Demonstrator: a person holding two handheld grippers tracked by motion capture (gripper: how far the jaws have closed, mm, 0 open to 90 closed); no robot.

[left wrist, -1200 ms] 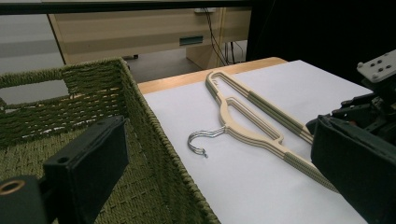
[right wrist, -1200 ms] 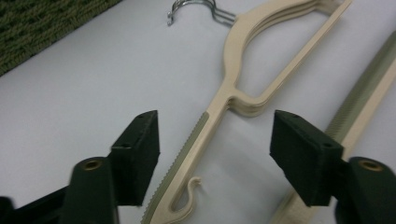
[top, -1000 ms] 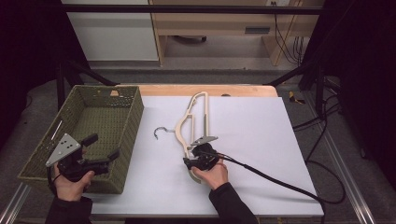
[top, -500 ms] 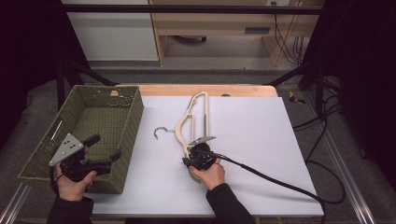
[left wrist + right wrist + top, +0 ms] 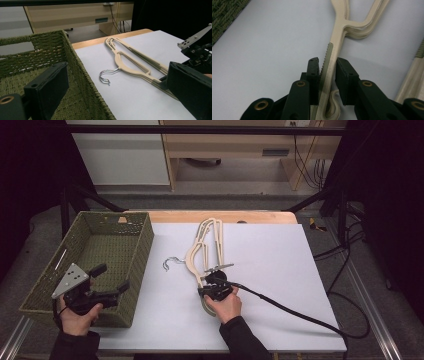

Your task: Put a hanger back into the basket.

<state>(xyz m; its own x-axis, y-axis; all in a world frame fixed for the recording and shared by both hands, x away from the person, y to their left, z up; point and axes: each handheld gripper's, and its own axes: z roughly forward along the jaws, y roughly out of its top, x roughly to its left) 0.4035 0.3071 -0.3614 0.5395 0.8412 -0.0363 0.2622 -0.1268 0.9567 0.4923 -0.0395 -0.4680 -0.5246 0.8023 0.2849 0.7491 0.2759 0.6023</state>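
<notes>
On your bench (image 5: pixel 300 285) the woven basket (image 5: pixel 135 265) sits at the left edge, with the stacked clothes hangers (image 5: pixel 204 251) lying near the middle to its right, their hook (image 5: pixel 171 262) pointing toward the basket. Your right gripper (image 5: pixel 214 289) is at the hangers' near end, and your left gripper (image 5: pixel 111 281) hangs over the basket's near right corner.

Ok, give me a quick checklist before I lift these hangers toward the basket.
1. Right gripper on the hangers: jaws have just been closing around the ribbed arm; firm pad contact cannot tell.
2. All stacked hangers caught between the jaws: cannot tell.
3. Metal hook free on the white table, snagged on nothing: ok.
4. Basket has room inside: ok.
5. Left gripper open, holding nothing, hovering over the basket's near corner: not ok, it stands in the drop path.
</notes>
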